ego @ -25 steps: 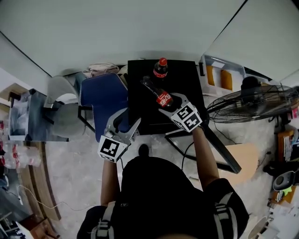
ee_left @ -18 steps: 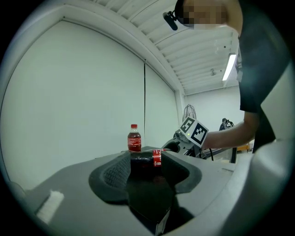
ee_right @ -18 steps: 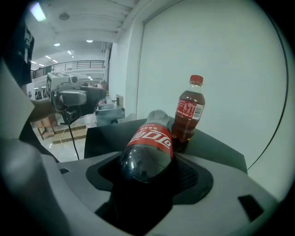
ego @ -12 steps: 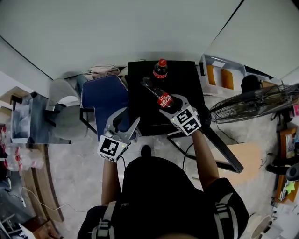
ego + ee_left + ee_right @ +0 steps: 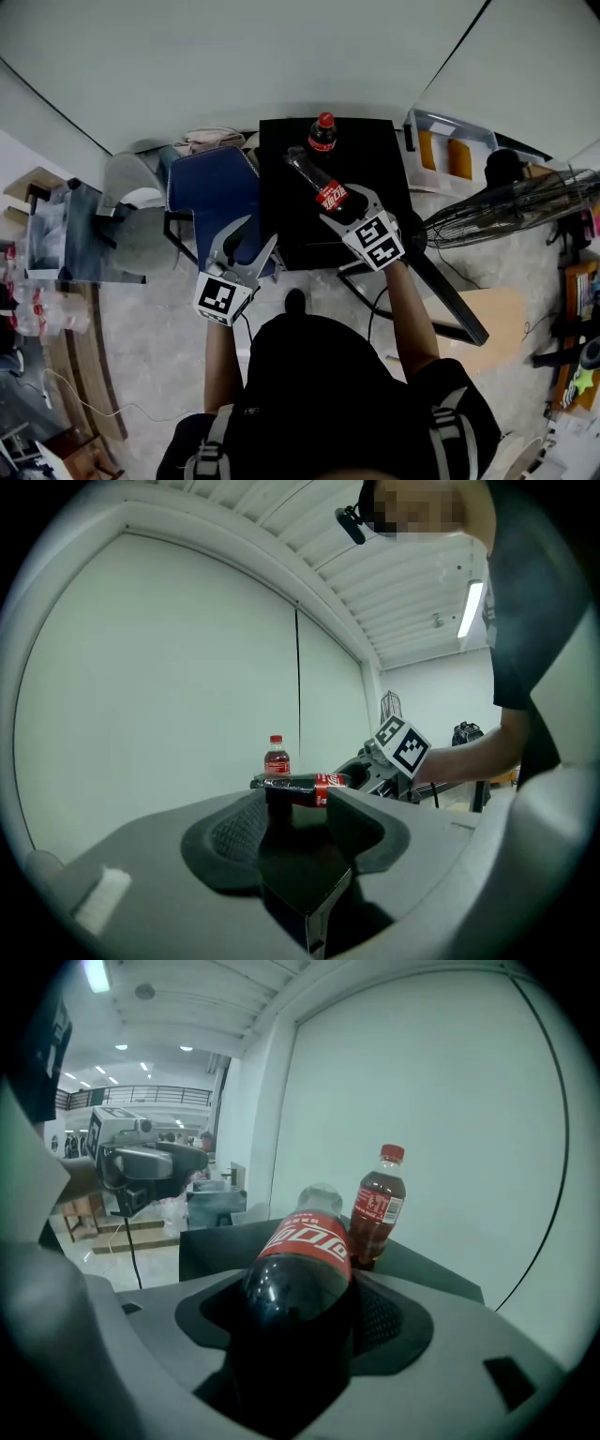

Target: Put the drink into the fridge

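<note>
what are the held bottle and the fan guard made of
Held bottle: likely clear glossy plastic; highlights gleam over the dark drink, red wrap label. Fan guard: probably thin metal wire; fine radial spokes show.

Left gripper (image 5: 262,231) jaws just closed slightly, nothing between them. Right gripper (image 5: 347,205) tipped a little; held cola bottle (image 5: 319,185) neck edged toward standing bottle (image 5: 323,134).

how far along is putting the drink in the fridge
Done: the right gripper has picked up one cola bottle, gripped by its base. In hand: it is held tilted over the black cabinet, beside a second bottle standing upright there. The left gripper is empty, its jaws apart but just closing slightly. Left: getting it inside a fridge; no fridge interior is visible yet.
</note>
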